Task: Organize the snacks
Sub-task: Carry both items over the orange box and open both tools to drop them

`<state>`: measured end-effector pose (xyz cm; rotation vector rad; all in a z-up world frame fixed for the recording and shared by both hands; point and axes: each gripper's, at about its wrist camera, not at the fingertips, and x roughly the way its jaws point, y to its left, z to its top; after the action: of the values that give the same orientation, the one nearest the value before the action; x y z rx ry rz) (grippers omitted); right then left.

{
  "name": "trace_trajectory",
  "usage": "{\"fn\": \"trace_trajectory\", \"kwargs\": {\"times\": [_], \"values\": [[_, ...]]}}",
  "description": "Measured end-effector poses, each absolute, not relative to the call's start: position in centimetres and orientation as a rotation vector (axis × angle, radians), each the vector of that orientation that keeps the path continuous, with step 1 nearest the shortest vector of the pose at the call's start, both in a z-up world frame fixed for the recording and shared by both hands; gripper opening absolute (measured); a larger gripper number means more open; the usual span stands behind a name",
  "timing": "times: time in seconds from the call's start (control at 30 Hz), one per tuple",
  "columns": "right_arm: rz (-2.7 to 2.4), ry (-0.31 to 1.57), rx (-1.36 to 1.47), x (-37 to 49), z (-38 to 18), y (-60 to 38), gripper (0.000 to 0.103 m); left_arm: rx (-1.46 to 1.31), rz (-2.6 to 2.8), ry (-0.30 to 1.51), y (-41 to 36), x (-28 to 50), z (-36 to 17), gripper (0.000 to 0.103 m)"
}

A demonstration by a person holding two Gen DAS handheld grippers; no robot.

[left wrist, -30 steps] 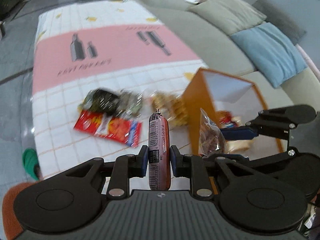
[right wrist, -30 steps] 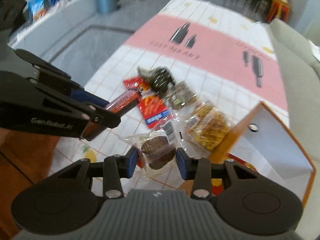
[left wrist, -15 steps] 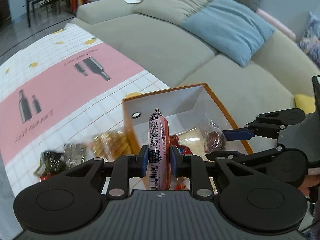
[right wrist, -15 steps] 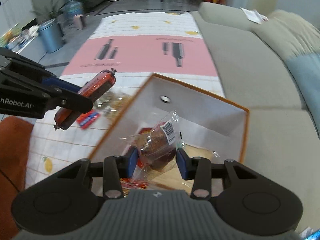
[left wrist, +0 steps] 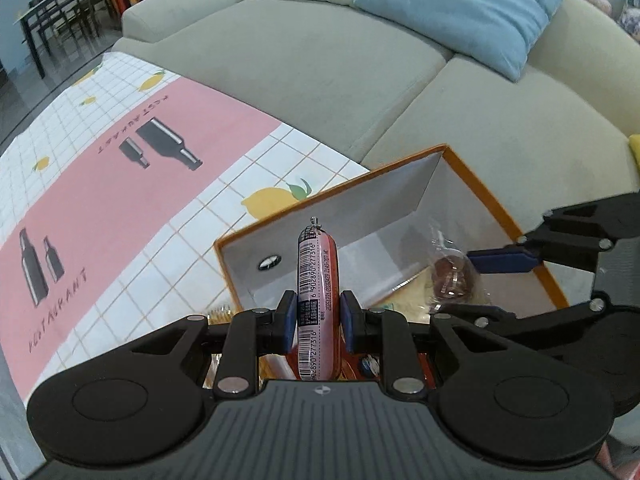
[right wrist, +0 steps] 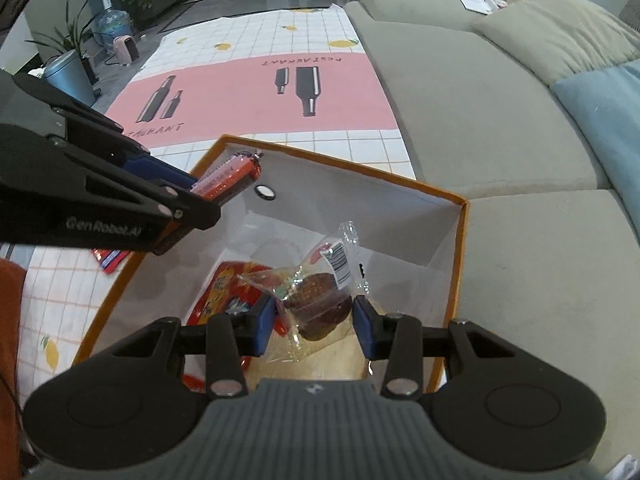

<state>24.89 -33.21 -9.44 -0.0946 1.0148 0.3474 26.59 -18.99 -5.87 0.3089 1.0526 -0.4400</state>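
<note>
While both grippers hang over the orange box (right wrist: 460, 264), its white inside already holds a red packet (right wrist: 224, 292) at lower left and a pale bag (right wrist: 340, 356) under the right gripper.

Left gripper (left wrist: 318, 322): pads pinched on a pink sausage (left wrist: 316, 280), upright at frame centre in its own view, tip over the box's near wall; in the right view it enters from the left edge over the box's far-left corner.

Right gripper (right wrist: 314, 318): pads pressed on a clear cookie pack (right wrist: 316, 296), held above the box's middle.

Surroundings: checked mat (left wrist: 120, 168) with pink band and bottle prints at left; grey sofa (left wrist: 320, 60) across the top, touching the box's far side; blue cushion (left wrist: 460, 12) upper right; a red packet edge (right wrist: 110, 258) on the mat, left of the box. Box walls flank both grippers.

Change: a second ago both grippers were over the loose snacks on the mat, box to the right; now both are above the box, grips unchanged.
</note>
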Motion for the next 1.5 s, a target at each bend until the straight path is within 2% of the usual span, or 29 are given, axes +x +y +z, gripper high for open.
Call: {"fn": "trace_trajectory", "kwargs": {"times": [0.37, 0.63, 0.83, 0.93, 1.17, 1.27, 1.33, 1.5], "values": [[0.336, 1.057, -0.058, 28.6, -12.4, -32.5, 0.041, 0.356, -0.422, 1.129, -19.5, 28.8, -9.2, 0.026], [0.327, 1.116, -0.022, 29.3, -14.6, -31.4, 0.041, 0.355, -0.428, 1.120, -19.3, 28.8, -9.1, 0.026], [0.336, 1.103, 0.030, 29.4, -14.5, -31.4, 0.041, 0.302, -0.426, 1.088, -18.3, 28.2, -7.6, 0.034], [0.275, 1.093, -0.020, 29.4, -14.5, -31.0, 0.046, 0.288, -0.414, 1.069, -17.7, 27.7, -6.7, 0.037], [0.247, 1.082, 0.000, 28.9, -13.6, -30.9, 0.047, 0.274, -0.399, 1.039, -16.4, 26.3, -5.0, 0.038], [0.235, 1.061, -0.007, 28.5, -12.6, -30.7, 0.048, 0.262, -0.395, 1.027, -15.9, 25.5, -4.3, 0.042], [0.245, 1.035, 0.009, 28.0, -11.8, -30.7, 0.058, 0.254, -0.393, 1.017, -15.5, 24.8, -3.7, 0.043], [0.253, 0.998, 0.014, 26.2, -9.6, -29.8, 0.059, 0.234, -0.366, 0.986, -14.2, 22.6, -2.0, 0.045]]}}
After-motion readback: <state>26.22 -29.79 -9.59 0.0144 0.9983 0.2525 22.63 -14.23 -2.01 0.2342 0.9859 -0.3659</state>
